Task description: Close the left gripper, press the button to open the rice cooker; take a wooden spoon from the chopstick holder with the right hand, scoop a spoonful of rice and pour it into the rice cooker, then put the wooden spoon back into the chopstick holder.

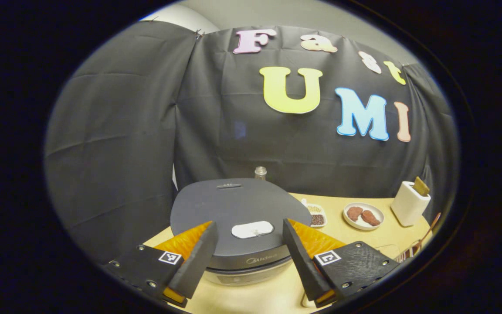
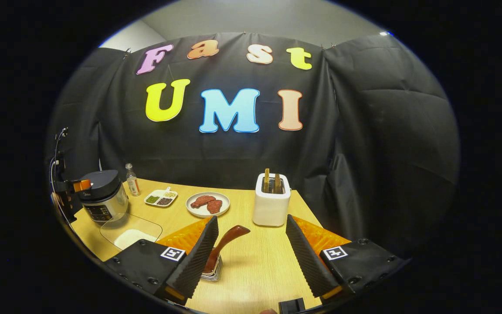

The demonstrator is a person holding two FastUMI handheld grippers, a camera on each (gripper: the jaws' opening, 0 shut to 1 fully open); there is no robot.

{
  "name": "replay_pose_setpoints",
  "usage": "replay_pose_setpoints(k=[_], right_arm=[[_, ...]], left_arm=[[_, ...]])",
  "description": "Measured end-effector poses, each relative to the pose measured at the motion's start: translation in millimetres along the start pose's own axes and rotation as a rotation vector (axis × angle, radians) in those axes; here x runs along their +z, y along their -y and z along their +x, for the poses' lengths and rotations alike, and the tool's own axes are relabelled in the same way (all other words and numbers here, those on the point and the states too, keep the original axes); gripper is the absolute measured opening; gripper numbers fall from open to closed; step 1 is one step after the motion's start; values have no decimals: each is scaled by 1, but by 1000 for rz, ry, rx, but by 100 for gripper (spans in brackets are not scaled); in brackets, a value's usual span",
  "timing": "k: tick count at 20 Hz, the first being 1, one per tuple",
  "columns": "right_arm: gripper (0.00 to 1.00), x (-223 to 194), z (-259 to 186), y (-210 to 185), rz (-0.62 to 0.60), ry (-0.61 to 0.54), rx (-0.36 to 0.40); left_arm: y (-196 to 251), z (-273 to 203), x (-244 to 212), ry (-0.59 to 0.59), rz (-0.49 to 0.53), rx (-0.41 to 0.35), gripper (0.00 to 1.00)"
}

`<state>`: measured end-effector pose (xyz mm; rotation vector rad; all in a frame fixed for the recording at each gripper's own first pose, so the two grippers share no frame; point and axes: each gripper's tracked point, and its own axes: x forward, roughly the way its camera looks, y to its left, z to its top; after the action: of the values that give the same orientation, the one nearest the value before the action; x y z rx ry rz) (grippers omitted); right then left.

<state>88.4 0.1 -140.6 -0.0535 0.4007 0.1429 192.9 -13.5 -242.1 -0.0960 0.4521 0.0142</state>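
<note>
Left claw (image 1: 249, 257) open, fingers spread wide either side of the rice cooker (image 1: 238, 218), nothing held. Cooker lid closed, pale oval button (image 1: 252, 229) between the fingers near the front edge. Small bottle (image 1: 260, 172) behind the cooker. On the wooden desk (image 1: 377, 237) to the right: divided dish of beans (image 1: 316, 215), plate with two meat pieces (image 1: 363, 216), white toaster (image 1: 410, 203) with toast.
</note>
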Motion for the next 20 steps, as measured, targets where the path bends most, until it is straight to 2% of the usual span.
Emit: replay_pose_setpoints(k=[1, 2, 3, 4, 5, 6, 7, 9, 11, 13, 14, 16, 17, 18, 20], right_arm=[[99, -1, 0, 0, 1, 0, 0], [99, -1, -1, 1, 0, -2, 0], [99, -2, 0, 2, 0, -3, 0], [94, -1, -1, 1, 0, -1, 0], [99, -1, -1, 1, 3, 3, 1], [99, 1, -2, 1, 9, 9, 2], [99, 2, -2, 1, 17, 14, 8], [99, 5, -3, -3, 31, 25, 29], [99, 14, -7, -5, 28, 49, 50], [99, 25, -13, -9, 25, 83, 72], [99, 28, -16, -12, 35, 96, 89], [98, 36, -27, -25, 44, 130, 135], [98, 38, -31, -29, 28, 149, 144], [99, 41, -36, -31, 10, 167, 144], [99, 49, -46, -41, -2, 195, 153]], left_arm=[[1, 2, 2, 18, 11, 2, 91], [0, 1, -2, 9, 22, 10, 95], [0, 0, -5, 9, 39, 14, 95], [1, -2, -10, 21, 51, 14, 92], [1, -1, -10, 27, 45, 8, 96], [1, -4, -19, -2, 41, 4, 93], [4, -2, -10, 39, 58, -4, 94], [5, -4, -8, 40, 97, -16, 96], [8, -18, 13, 73, 56, -12, 90], [13, -40, 50, 152, 18, -5, 89], [18, -58, 61, 177, 6, -11, 92], [26, -94, 81, 224, 14, -21, 92], [28, -110, 92, 251, 25, -21, 89], [29, -127, 101, 278, 30, -24, 95], [34, -160, 114, 311, 30, -43, 89]])
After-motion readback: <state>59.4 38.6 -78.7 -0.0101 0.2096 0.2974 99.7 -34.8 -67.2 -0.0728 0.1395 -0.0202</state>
